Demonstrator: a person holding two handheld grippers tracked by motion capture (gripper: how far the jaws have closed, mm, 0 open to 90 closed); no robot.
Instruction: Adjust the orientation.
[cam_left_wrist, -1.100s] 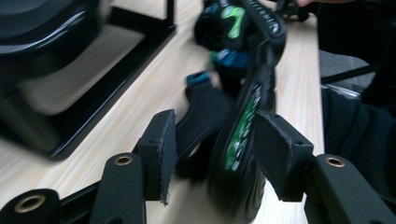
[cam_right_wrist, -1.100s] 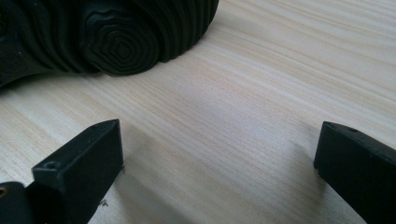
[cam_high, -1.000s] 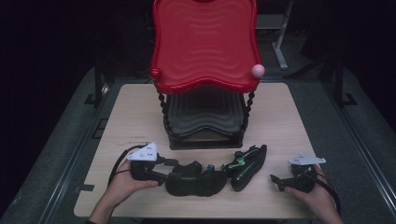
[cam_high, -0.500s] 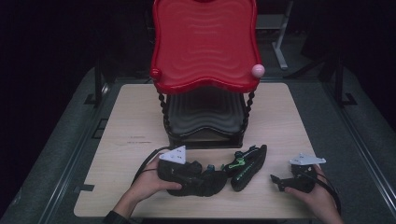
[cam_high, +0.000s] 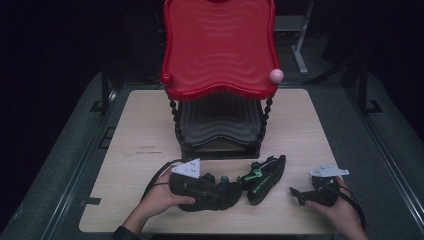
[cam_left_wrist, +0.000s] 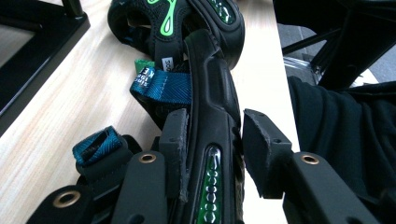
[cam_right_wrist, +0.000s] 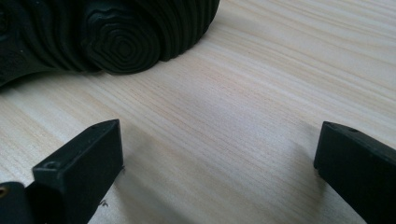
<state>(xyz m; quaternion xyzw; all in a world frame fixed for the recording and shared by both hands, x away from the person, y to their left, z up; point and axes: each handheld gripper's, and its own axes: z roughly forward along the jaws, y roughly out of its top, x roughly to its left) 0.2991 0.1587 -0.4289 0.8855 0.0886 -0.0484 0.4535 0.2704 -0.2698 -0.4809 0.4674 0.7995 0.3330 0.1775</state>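
The left gripper (cam_high: 212, 190) has its jaws astride the sole edge of the nearer sandal (cam_left_wrist: 212, 140), a black one with blue webbing straps that lies on its side on the wooden table (cam_high: 140, 130). The jaws have just been closing, with that sole between them. In the left gripper view one pad lies against the sole while the other stands a sliver clear, so the grip looks nearly made but not yet firm. Just beyond these jaws lies the second sandal (cam_high: 265, 177), black with green trim, touching or all but touching the first. Further right, the right gripper (cam_high: 300, 196) rests low over the bare table with its jaws wide apart and nothing between them; a ridged black sole (cam_right_wrist: 116, 37) sits ahead of them, off to one side. Neither sandal is lifted. The two-tier rack (cam_high: 220, 55), red tray above and dark shelf below, stands well beyond the jaws. Picking up and placing both sandals seems still to come.
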